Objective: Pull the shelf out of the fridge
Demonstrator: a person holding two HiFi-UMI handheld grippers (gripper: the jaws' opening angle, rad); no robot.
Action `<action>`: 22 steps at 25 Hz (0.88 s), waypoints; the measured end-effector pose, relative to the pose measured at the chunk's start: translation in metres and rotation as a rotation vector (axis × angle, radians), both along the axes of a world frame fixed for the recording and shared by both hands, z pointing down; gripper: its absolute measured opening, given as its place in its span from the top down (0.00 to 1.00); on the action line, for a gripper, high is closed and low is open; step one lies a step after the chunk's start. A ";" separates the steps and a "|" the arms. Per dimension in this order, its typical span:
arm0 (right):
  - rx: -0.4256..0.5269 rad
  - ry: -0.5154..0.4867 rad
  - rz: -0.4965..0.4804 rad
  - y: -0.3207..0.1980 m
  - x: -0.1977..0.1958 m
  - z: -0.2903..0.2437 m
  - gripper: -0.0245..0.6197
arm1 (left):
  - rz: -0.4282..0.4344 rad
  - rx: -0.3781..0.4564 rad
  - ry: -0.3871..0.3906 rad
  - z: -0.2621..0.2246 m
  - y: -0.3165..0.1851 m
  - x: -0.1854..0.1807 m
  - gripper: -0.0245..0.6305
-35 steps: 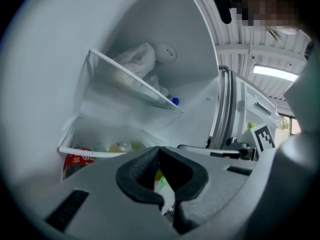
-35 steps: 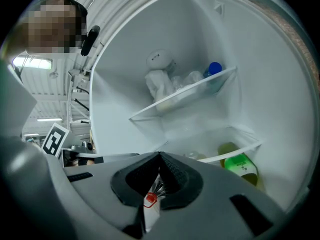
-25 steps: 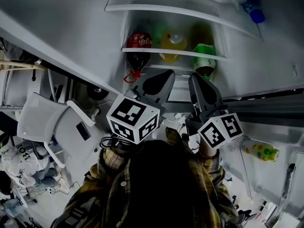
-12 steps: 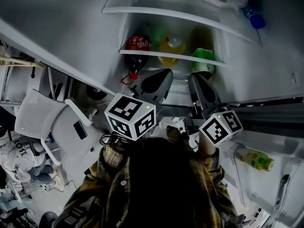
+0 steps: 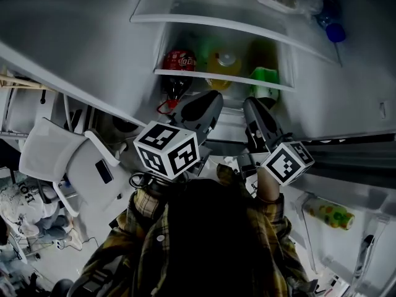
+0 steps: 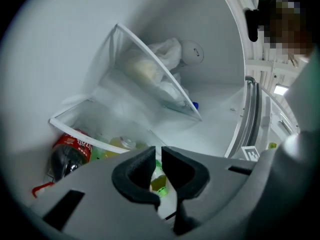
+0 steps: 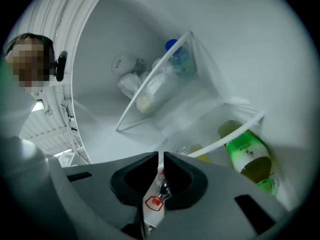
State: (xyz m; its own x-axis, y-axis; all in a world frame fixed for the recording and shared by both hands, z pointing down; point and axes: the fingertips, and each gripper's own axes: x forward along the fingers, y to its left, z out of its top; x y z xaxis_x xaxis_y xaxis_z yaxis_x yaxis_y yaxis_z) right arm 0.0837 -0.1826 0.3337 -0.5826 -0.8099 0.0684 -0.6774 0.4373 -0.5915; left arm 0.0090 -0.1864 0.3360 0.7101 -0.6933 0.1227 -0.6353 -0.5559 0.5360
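Observation:
The open fridge holds two glass shelves with white rims. The lower shelf (image 5: 223,78) (image 6: 75,129) (image 7: 235,131) spans the fridge above a red cola bottle (image 5: 178,62) (image 6: 67,151), a yellow bottle (image 5: 224,64) and a green bottle (image 5: 265,76) (image 7: 247,156). The upper shelf (image 5: 235,25) carries a plastic bag and a blue-capped bottle. My left gripper (image 5: 213,96) (image 6: 158,151) points into the fridge just below the lower shelf's front edge. Its jaws have just been opening, now a slit apart, with nothing between them. My right gripper (image 5: 250,102) (image 7: 161,156) is beside it, shut and empty.
The fridge door stands open at right, its door shelf holding a yellow-green bottle (image 5: 328,212). A white chair (image 5: 68,159) stands at left on the floor. The person's head and plaid shirt fill the lower middle of the head view.
Both grippers have rolled a little, so their marker cubes show other faces, and they have drifted slightly left. The fridge shelves sit a bit higher in the head view.

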 end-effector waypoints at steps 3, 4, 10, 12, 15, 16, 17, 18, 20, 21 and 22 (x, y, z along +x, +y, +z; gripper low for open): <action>-0.024 -0.035 -0.005 -0.002 0.000 0.004 0.92 | 0.011 -0.031 0.019 0.007 -0.001 0.001 0.88; -0.032 -0.047 -0.009 -0.003 0.000 0.006 0.90 | 0.013 -0.041 0.026 0.009 -0.002 0.001 0.86; -0.080 -0.121 -0.048 -0.009 -0.005 0.014 0.79 | 0.016 -0.098 0.070 0.019 -0.006 -0.001 0.77; -0.097 -0.140 -0.054 -0.011 -0.008 0.017 0.76 | 0.020 -0.120 0.086 0.023 -0.008 -0.002 0.75; -0.119 -0.168 -0.057 -0.015 -0.010 0.020 0.73 | 0.024 -0.151 0.098 0.029 -0.011 -0.003 0.71; -0.125 -0.180 -0.055 -0.017 -0.010 0.021 0.73 | 0.024 -0.161 0.104 0.031 -0.012 -0.003 0.70; -0.131 -0.190 -0.051 -0.018 -0.010 0.022 0.73 | 0.023 -0.171 0.113 0.032 -0.014 -0.003 0.69; -0.136 -0.200 -0.045 -0.019 -0.008 0.023 0.73 | 0.022 -0.180 0.121 0.034 -0.015 -0.003 0.69; -0.145 -0.218 -0.037 -0.022 -0.006 0.026 0.73 | 0.019 -0.198 0.133 0.037 -0.018 -0.003 0.69; -0.151 -0.229 -0.035 -0.023 -0.005 0.027 0.73 | 0.018 -0.206 0.138 0.039 -0.020 -0.003 0.69; -0.157 -0.242 -0.036 -0.024 -0.005 0.028 0.73 | 0.016 -0.214 0.142 0.041 -0.022 -0.003 0.69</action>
